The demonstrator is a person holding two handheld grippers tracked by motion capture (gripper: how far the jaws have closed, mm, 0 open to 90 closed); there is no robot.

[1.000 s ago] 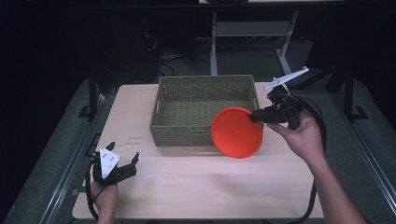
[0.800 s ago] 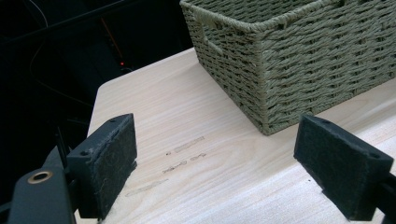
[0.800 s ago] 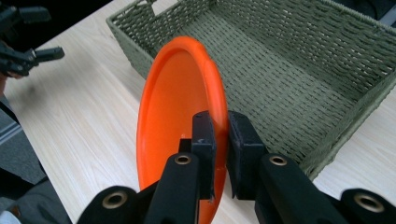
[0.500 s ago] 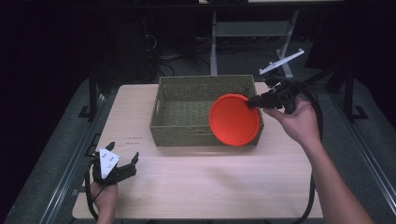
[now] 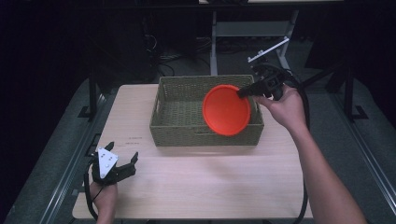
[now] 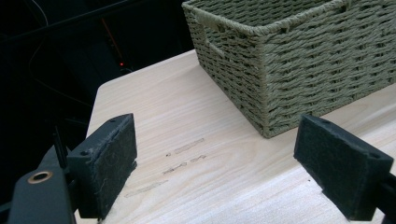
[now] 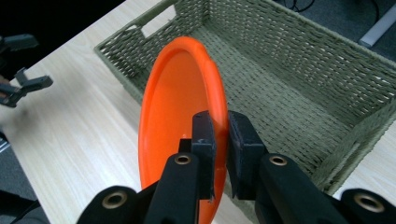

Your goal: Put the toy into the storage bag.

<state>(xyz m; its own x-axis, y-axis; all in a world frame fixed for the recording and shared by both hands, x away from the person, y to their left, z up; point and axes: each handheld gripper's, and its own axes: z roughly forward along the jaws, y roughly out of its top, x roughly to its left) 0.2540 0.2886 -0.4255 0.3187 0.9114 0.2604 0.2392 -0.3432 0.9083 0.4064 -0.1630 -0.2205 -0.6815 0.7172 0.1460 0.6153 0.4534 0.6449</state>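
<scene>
The table (image 5: 201,186) carries one basket (image 5: 180,114) at its far edge, toward the right corner; the basket floor shows bare where it is in sight; nothing rests in it yet. The plate (image 5: 226,110), orange, hangs on edge over the basket's right half, its lower rim in front of the near wall in the high view; it is tilted, not flat, and not yet set down. The right gripper (image 7: 218,130) has its jaws clamped on the plate's rim, one pad on each face. Judgement: pick-up done, carry nearly done; lowering and release are left. The left gripper (image 5: 122,167) rests at the near left corner, jaws wide apart, nothing between them. Faint marks on the tabletop (image 6: 184,156) near that corner cannot be read; no brand or label seen elsewhere.
</scene>
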